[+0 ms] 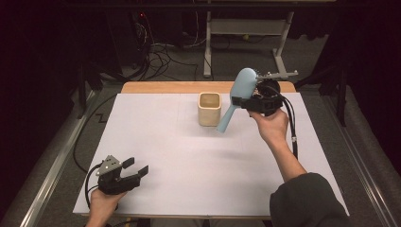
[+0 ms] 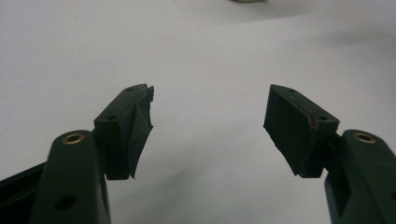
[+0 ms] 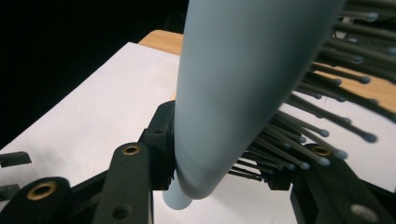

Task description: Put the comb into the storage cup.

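Note:
A light blue hairbrush hangs tilted above the table, head up and handle pointing down to the left. My right gripper is shut on it where the head meets the handle. In the right gripper view the brush's smooth back runs between the jaws and its dark bristles fan out to the right. A cream square cup stands upright just left of the handle's tip. My left gripper rests at the table's near left corner, open, with nothing between its pads.
A white sheet covers the wooden table, whose bare far edge shows behind the cup. Cables and a white desk frame lie on the floor beyond. Metal rails run along both table sides.

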A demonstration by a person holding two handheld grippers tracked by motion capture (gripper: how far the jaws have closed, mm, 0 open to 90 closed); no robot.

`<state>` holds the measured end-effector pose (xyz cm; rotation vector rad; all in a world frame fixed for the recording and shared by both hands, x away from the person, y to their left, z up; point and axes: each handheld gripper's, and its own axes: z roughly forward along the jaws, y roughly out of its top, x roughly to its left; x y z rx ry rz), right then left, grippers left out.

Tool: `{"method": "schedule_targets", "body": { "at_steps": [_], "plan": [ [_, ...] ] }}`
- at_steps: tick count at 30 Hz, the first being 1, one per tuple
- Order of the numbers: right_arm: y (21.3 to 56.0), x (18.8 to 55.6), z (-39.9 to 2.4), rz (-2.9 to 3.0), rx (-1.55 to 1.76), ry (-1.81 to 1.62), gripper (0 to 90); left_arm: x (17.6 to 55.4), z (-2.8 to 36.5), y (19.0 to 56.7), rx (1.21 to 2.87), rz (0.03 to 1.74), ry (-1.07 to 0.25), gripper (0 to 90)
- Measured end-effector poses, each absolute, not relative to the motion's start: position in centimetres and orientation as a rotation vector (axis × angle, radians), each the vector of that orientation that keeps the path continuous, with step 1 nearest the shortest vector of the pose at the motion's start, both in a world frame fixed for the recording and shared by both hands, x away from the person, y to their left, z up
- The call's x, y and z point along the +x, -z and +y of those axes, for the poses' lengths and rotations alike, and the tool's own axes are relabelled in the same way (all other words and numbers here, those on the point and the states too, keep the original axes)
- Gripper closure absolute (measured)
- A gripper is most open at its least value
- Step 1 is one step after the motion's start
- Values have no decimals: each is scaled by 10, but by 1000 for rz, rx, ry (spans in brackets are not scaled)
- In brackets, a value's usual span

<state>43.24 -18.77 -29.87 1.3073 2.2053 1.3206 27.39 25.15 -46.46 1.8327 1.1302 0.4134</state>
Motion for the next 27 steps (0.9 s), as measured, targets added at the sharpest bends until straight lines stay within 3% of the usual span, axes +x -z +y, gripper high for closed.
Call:
{"method": "schedule_targets", "body": {
  "at_steps": [27],
  "plan": [
    [290, 457, -176, 2171, 1335, -1331, 557, 273, 252, 464, 1835, 1125, -413, 326]
  ]
}}
